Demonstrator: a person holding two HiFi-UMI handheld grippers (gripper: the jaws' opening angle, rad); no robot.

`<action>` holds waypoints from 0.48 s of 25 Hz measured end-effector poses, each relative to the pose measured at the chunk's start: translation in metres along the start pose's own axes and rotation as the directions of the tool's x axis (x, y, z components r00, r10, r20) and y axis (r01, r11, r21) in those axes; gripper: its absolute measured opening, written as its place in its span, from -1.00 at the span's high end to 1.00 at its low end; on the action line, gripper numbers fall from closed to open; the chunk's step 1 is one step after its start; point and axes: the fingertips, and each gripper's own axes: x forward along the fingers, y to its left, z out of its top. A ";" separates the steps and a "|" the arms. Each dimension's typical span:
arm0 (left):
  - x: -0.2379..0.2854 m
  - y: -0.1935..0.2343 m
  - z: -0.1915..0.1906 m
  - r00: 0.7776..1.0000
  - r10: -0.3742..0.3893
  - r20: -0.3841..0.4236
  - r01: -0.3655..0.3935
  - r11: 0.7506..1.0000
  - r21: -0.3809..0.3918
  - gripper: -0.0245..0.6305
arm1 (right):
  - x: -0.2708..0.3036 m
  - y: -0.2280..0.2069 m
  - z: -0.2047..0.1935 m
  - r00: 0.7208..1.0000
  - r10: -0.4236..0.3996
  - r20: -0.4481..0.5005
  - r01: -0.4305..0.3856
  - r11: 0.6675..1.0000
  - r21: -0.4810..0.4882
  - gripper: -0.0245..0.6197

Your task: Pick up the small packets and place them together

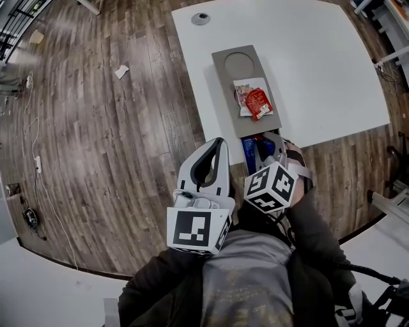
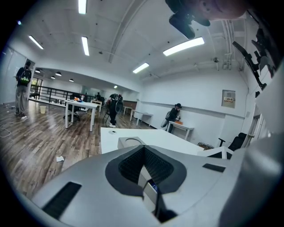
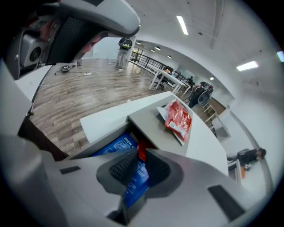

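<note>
A grey tray (image 1: 225, 86) lies on the white table (image 1: 319, 64). On it a red packet (image 1: 259, 103) rests over a white packet (image 1: 245, 85); both also show in the right gripper view, the red packet (image 3: 178, 119) on top of the white one (image 3: 161, 111). A blue packet (image 1: 250, 149) lies at the tray's near end. My right gripper (image 1: 271, 145) points down at it, and its pads close on the blue packet (image 3: 114, 146), right gripper (image 3: 140, 155). My left gripper (image 1: 219, 144) hangs shut and empty over the floor, left of the tray, left gripper (image 2: 143, 150).
The tray has a round recess (image 1: 238, 62) at its far end. A cable grommet (image 1: 200, 18) sits in the table's far side. A paper scrap (image 1: 121, 71) and cables (image 1: 33, 163) lie on the wooden floor to the left. People stand far off.
</note>
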 end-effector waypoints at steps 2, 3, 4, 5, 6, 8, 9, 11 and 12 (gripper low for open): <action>0.002 0.001 -0.002 1.000 -0.005 -0.002 0.005 1.000 0.001 0.92 | 0.002 -0.002 0.001 1.000 -0.027 0.000 0.027 0.999 -0.018 0.90; 0.002 0.002 -0.002 1.000 -0.006 -0.003 0.006 1.000 0.001 0.92 | 0.002 -0.003 0.001 0.999 -0.033 0.001 0.033 0.999 -0.021 0.90; 0.002 0.002 -0.002 1.000 -0.008 -0.003 0.008 1.000 0.002 0.92 | 0.001 -0.004 0.002 0.999 -0.034 0.004 0.034 0.999 -0.022 0.90; 0.002 0.002 -0.002 1.000 -0.009 -0.002 0.009 1.000 0.002 0.93 | -0.001 -0.004 0.003 0.999 -0.033 0.008 0.034 0.999 -0.021 0.90; 0.001 0.002 -0.001 1.000 -0.010 -0.002 0.010 1.000 0.003 0.92 | -0.004 -0.003 0.004 0.999 -0.031 0.015 0.031 0.999 -0.019 0.90; -0.001 -0.001 0.000 1.000 -0.013 0.000 0.013 1.000 0.007 0.92 | -0.010 0.001 0.005 0.999 -0.021 0.031 0.021 1.000 -0.015 0.90; -0.002 -0.004 0.000 1.000 -0.016 0.001 0.016 1.000 0.009 0.92 | -0.014 0.003 0.005 0.999 -0.015 0.038 0.015 1.000 -0.013 0.90; -0.006 -0.011 0.000 1.000 -0.024 0.004 0.024 1.000 0.015 0.92 | -0.021 0.009 0.002 0.999 -0.005 0.052 0.006 1.000 -0.008 0.90; -0.008 -0.015 -0.001 1.000 -0.028 0.005 0.028 0.999 0.018 0.92 | -0.026 0.011 0.001 0.998 -0.003 0.059 0.003 1.000 -0.006 0.90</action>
